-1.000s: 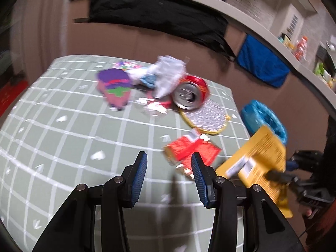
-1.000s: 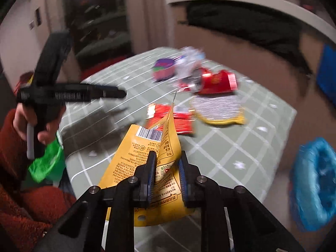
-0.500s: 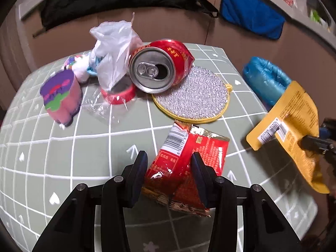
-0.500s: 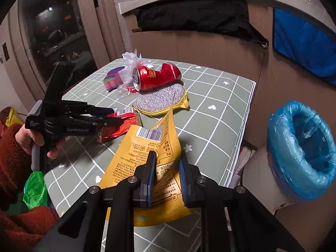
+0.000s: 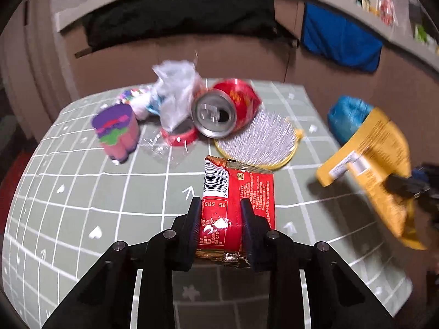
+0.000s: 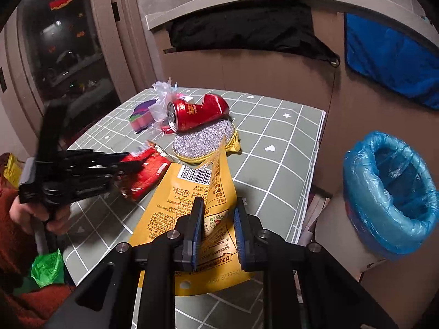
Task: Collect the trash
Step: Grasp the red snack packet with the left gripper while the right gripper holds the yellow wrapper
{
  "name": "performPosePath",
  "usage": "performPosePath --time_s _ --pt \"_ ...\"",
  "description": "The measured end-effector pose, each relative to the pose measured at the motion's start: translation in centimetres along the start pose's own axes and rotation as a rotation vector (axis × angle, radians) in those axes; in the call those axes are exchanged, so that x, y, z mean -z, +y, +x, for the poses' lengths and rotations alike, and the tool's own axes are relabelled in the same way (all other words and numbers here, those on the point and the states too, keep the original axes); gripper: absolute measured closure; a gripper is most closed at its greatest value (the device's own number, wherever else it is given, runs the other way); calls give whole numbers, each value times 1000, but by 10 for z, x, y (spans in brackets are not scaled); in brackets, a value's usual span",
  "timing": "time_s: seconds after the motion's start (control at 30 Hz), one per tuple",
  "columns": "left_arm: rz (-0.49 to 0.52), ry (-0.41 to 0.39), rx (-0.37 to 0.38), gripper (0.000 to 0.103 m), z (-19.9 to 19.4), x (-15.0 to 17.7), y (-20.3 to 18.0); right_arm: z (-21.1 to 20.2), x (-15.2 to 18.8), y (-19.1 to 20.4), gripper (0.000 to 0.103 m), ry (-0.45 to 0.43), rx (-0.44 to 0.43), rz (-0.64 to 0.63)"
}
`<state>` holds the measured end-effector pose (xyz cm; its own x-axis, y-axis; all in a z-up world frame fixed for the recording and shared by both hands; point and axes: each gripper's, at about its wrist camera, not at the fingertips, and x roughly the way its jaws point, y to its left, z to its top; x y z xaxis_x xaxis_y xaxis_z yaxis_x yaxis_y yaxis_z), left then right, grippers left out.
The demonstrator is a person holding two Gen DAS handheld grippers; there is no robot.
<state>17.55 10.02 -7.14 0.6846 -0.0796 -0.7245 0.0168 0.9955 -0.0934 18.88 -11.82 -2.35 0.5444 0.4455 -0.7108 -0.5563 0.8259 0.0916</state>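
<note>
A red snack wrapper (image 5: 238, 186) lies on the green checked table (image 5: 82, 192). My left gripper (image 5: 219, 205) straddles its near end, the jaws closing with both pads against the bunched foil. The right wrist view shows that gripper (image 6: 129, 164) on the wrapper (image 6: 148, 172) from the side, held by a hand. My right gripper (image 6: 218, 205) is shut on a yellow pouch (image 6: 175, 200), held above the table's near right part. The pouch (image 5: 370, 153) also shows at the right of the left wrist view. A bin lined with a blue bag (image 6: 389, 192) stands off the table's right edge.
Further back lie a dented red can (image 5: 219, 109), a round silvery scouring pad with a yellow rim (image 5: 260, 142), a crumpled clear plastic bag (image 5: 175, 93), a red lid and a pink and purple sponge (image 5: 115, 128). A brown wall with black and blue cloths stands behind.
My left gripper has moved forward over the red wrapper and its jaws have narrowed onto it. The right gripper has swung a little rightward with the yellow pouch still in it.
</note>
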Motion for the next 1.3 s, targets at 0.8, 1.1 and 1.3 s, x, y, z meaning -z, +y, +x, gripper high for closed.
performPosePath --time_s 0.8,1.1,1.3 --pt "38 -331 121 75 -84 -90 -100 -95 -46 -71 84 -290 176 76" --pt "128 -315 224 75 -38 -141 -191 -124 -47 -152 84 -357 356 156" --pt "171 -280 275 75 -2 -158 -245 -128 -37 -203 84 -359 423 234"
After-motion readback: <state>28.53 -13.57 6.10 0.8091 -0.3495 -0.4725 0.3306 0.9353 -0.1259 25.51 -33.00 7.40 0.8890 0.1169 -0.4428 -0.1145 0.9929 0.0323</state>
